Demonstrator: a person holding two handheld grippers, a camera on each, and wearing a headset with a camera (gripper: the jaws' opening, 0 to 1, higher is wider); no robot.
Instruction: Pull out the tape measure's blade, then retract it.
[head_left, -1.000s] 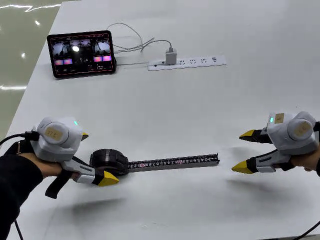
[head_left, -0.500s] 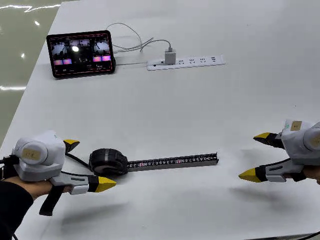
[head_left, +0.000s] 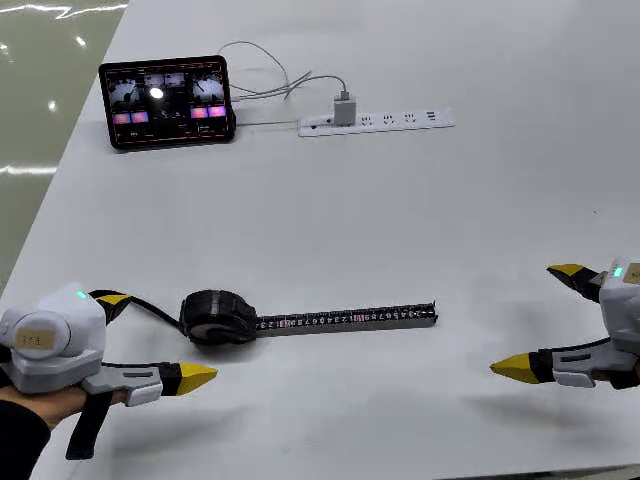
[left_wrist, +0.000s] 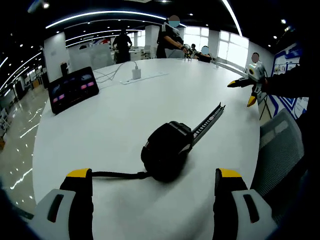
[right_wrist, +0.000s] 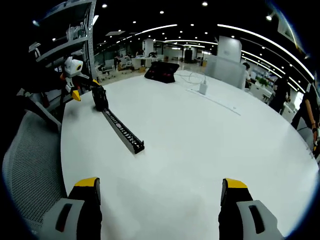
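Note:
A black tape measure (head_left: 217, 317) lies on the white table (head_left: 400, 210), its blade (head_left: 345, 319) drawn out to the right and resting flat. In the left gripper view the tape measure (left_wrist: 166, 150) lies ahead of the jaws with its blade (left_wrist: 207, 121) pointing away and its black wrist strap (left_wrist: 117, 174) trailing toward me. My left gripper (head_left: 155, 338) stands open just left of the case, touching nothing. My right gripper (head_left: 543, 320) is open at the far right, well clear of the blade's tip (right_wrist: 136, 147); from there the case (right_wrist: 99, 98) lies far off.
A tablet (head_left: 166, 101) with a lit screen stands at the back left. A white power strip (head_left: 378, 122) with a charger and cables lies at the back middle. The table's near edge (head_left: 400, 470) runs close below the grippers. People stand beyond the far side of the table.
My left gripper has let go of the tape measure's case and drawn back to the left. My right gripper has moved further right, away from the blade's tip. The tape measure has stayed put.

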